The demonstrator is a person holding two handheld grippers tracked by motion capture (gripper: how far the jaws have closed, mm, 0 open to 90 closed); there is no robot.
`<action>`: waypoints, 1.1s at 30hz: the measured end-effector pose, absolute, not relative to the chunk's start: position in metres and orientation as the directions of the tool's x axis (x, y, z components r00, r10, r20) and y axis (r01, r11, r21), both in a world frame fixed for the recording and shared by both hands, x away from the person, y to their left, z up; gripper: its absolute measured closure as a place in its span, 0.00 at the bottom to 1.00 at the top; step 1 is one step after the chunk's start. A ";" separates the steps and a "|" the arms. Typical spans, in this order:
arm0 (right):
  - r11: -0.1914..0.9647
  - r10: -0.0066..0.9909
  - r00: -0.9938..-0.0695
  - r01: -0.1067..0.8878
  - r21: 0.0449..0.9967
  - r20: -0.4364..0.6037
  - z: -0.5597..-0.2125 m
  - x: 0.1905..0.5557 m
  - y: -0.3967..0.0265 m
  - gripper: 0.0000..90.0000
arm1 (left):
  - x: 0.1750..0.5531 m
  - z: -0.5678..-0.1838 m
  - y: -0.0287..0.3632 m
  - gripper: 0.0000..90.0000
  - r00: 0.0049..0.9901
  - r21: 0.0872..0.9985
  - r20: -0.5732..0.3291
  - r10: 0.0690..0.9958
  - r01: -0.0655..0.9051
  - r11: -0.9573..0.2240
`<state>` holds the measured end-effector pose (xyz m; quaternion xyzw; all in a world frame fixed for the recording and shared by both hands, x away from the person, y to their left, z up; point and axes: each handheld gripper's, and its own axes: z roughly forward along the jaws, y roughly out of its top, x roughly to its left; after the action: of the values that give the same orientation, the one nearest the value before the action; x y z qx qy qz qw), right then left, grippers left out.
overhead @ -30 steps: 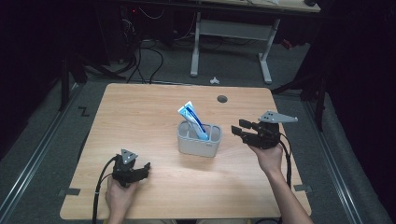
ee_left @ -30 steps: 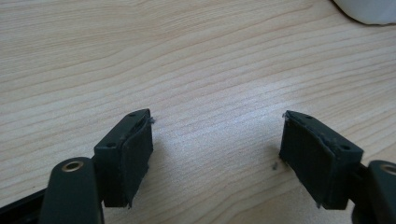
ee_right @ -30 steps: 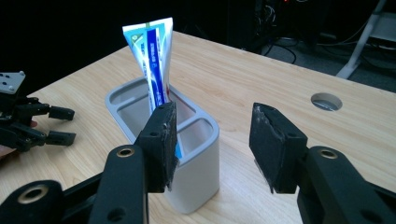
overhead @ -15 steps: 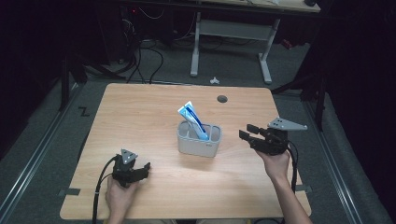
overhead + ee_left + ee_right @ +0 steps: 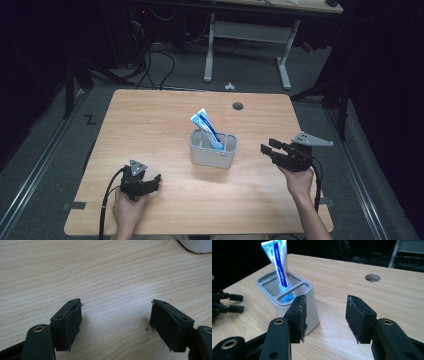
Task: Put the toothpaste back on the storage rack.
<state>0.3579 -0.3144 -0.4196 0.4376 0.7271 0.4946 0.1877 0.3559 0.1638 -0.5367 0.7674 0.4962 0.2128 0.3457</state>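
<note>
- left claw (image 5: 156,181) rests low on the surface (image 5: 150,125) at the near-left corner, jaws spread and released; its own view has bare wood grain between the two pads (image 5: 72,323), nothing gripped.
- holder (image 5: 213,148), a pale grey cup with slots in its top, stands upright near the middle of the surface, well apart from the left claw and nearer the right one.
- tube (image 5: 206,128), white and blue, stands in the holder, leaning toward the back-left, its crimped end sticking up above the rim; in the right gripper view it sits in a far slot (image 5: 279,267).
- right claw (image 5: 265,149) hovers just right of the holder, pointing at it, jaws parted and empty; in its own view the holder's near wall lies just beyond the left pad (image 5: 300,315), not between the pads.
- judging by this, the tube is already seated in the holder, so the placing looks done; the remaining work seems to be little more than parking the right claw, unless the holder itself is to be moved.
- hole (image 5: 238,106) in the surface behind the holder is unused.
</note>
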 end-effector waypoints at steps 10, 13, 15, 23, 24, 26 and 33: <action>0.111 0.831 -0.528 0.468 0.877 0.177 -0.431 0.354 -0.321 0.58 | 0.356 -0.537 0.164 0.29 0.417 0.742 -0.016 0.909 0.615 -0.269; 0.111 0.835 -0.521 0.476 0.872 0.179 -0.435 0.353 -0.322 0.58 | 0.356 -0.537 0.164 0.29 0.417 0.741 -0.017 0.909 0.615 -0.269; 0.111 0.835 -0.521 0.478 0.872 0.179 -0.436 0.353 -0.322 0.58 | 0.356 -0.537 0.164 0.29 0.417 0.742 -0.016 0.909 0.614 -0.268; 0.117 0.844 -0.508 0.488 0.865 0.172 -0.445 0.352 -0.323 0.58 | 0.356 -0.537 0.164 0.29 0.417 0.742 -0.016 0.909 0.614 -0.269; 0.119 0.846 -0.504 0.492 0.862 0.171 -0.446 0.352 -0.323 0.58 | 0.356 -0.537 0.164 0.29 0.417 0.742 -0.016 0.909 0.614 -0.269; 0.119 0.847 -0.502 0.498 0.859 0.174 -0.449 0.352 -0.324 0.58 | 0.356 -0.537 0.164 0.29 0.417 0.742 -0.016 0.909 0.614 -0.269; 0.123 0.854 -0.491 0.509 0.852 0.170 -0.455 0.351 -0.325 0.58 | 0.356 -0.537 0.164 0.29 0.417 0.742 -0.016 0.909 0.615 -0.269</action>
<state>0.3511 -0.3246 -0.4553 0.4693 0.7261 0.4672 0.1851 0.3559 0.1637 -0.5367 0.7675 0.4962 0.2131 0.3454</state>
